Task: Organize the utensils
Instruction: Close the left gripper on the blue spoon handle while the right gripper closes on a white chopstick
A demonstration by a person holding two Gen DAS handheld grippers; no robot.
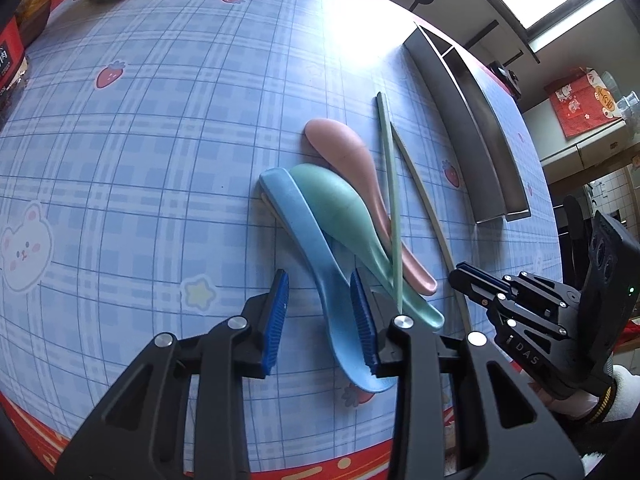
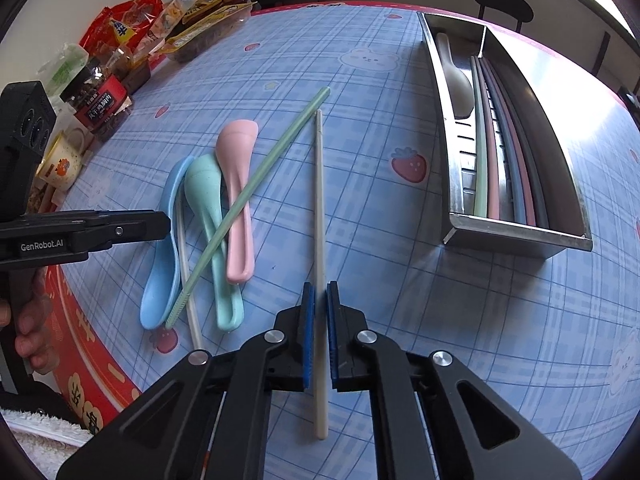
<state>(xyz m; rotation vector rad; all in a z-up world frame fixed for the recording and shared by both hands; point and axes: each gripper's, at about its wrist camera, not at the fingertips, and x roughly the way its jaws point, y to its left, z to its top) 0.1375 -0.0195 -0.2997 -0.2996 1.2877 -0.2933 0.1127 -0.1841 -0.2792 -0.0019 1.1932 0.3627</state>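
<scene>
Blue (image 1: 308, 240), green (image 1: 344, 216) and pink (image 1: 352, 160) spoons lie together on the plaid tablecloth, a green chopstick (image 1: 390, 184) across them. My left gripper (image 1: 320, 284) is open, its fingers either side of the blue spoon's handle. My right gripper (image 2: 320, 292) is shut on a white chopstick (image 2: 319, 200) that lies along the table; it also shows in the left wrist view (image 1: 460, 276). A second white chopstick (image 2: 188, 280) lies under the spoons. The steel tray (image 2: 516, 232) at the right holds a white spoon (image 2: 456, 80) and several chopsticks.
Snack bags and a jar (image 2: 100, 100) crowd the table's far left edge, with a cup (image 2: 60, 160) beside them. A black stool (image 2: 502, 2) stands beyond the table. The table's red border (image 2: 92, 364) runs along the near edge.
</scene>
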